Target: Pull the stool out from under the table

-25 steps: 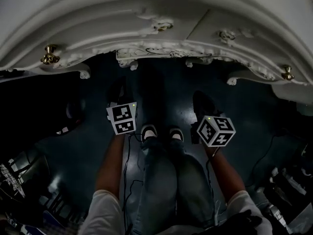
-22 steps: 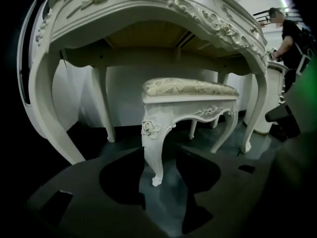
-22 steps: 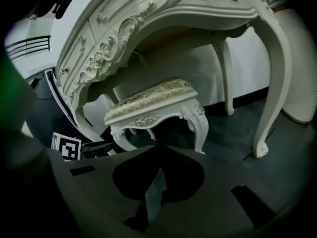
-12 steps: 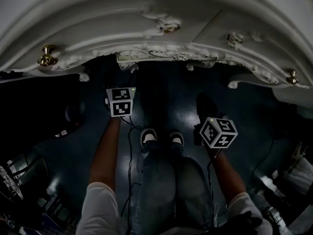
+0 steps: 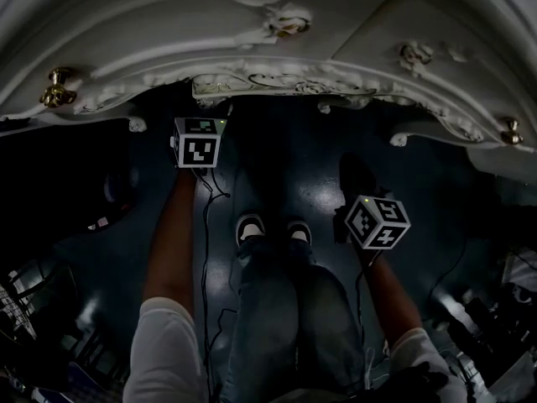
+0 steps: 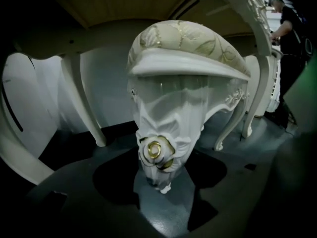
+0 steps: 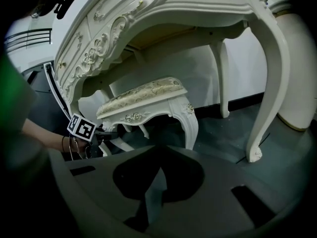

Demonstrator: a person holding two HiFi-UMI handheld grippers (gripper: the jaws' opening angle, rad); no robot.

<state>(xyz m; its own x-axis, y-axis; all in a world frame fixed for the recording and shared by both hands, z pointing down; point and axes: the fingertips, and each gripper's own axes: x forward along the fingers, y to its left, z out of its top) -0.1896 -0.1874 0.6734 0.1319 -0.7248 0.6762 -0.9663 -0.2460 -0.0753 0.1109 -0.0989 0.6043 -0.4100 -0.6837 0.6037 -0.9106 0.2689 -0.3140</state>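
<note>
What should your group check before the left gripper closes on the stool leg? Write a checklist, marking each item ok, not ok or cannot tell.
1. Left gripper open: ok.
2. Stool leg lined up between its jaws: ok.
3. Leg gripped: not ok, jaws apart from it.
4. Right gripper free: ok, shut and empty.
5. Stool under the table: ok.
6. Floor clear back to the shoes: cannot tell.

A glossy dark floor (image 5: 319, 183) meets a white wall (image 7: 245, 58), and 1 dark-clothed person (image 6: 290, 29) stands at right.
</note>
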